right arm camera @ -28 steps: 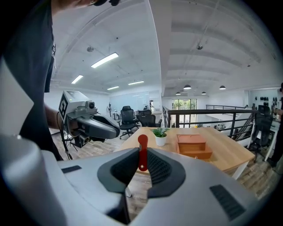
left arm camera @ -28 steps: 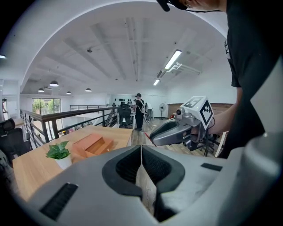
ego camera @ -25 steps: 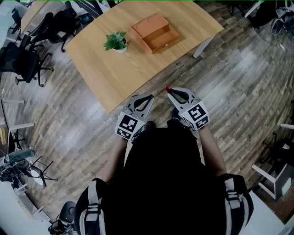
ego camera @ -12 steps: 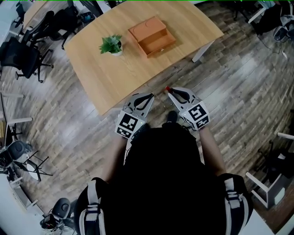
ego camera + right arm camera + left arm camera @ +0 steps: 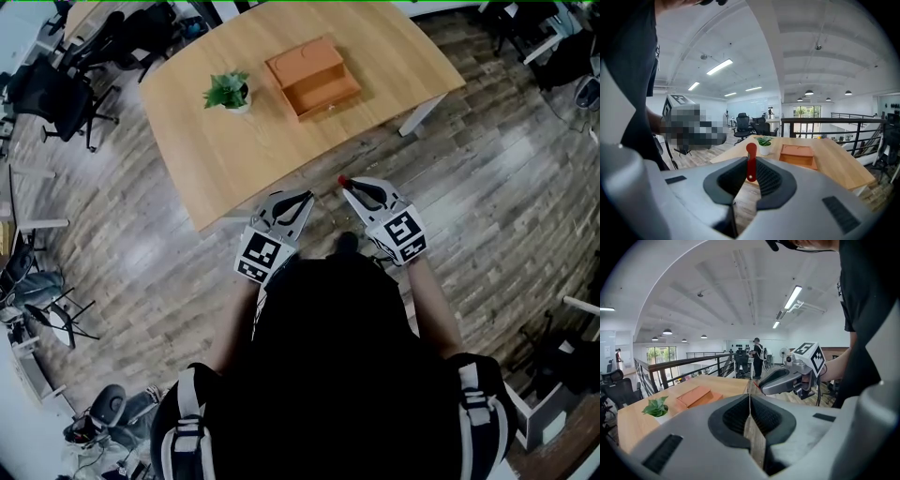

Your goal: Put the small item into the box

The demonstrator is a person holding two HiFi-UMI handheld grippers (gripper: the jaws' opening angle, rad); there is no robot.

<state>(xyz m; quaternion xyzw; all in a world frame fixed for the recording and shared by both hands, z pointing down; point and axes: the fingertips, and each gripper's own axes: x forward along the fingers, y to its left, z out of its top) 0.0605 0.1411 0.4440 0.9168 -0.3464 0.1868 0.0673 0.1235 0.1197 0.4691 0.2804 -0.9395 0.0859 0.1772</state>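
Observation:
A small red item (image 5: 751, 161), a narrow stick with a round head, stands upright between the jaws of my right gripper (image 5: 750, 165), which is shut on it. In the head view its red tip (image 5: 341, 180) pokes out of the right gripper (image 5: 345, 186) just short of the table's near corner. My left gripper (image 5: 306, 196) hovers beside it, jaws together with nothing held; its own view shows the closed left gripper (image 5: 749, 397) the same way. The orange wooden box (image 5: 314, 77) rests on the wooden table (image 5: 281, 141), its drawer pulled out, well ahead of both grippers.
A small potted plant (image 5: 228, 91) stands on the table left of the box. Black office chairs (image 5: 56, 89) stand at the far left on the plank floor. A white table leg (image 5: 418, 114) is at the right. A railing (image 5: 834, 123) runs behind the table.
The table and floor have shifted and turned slightly in the head view. Both grippers keep the same pose in front of the body, the red item still gripped.

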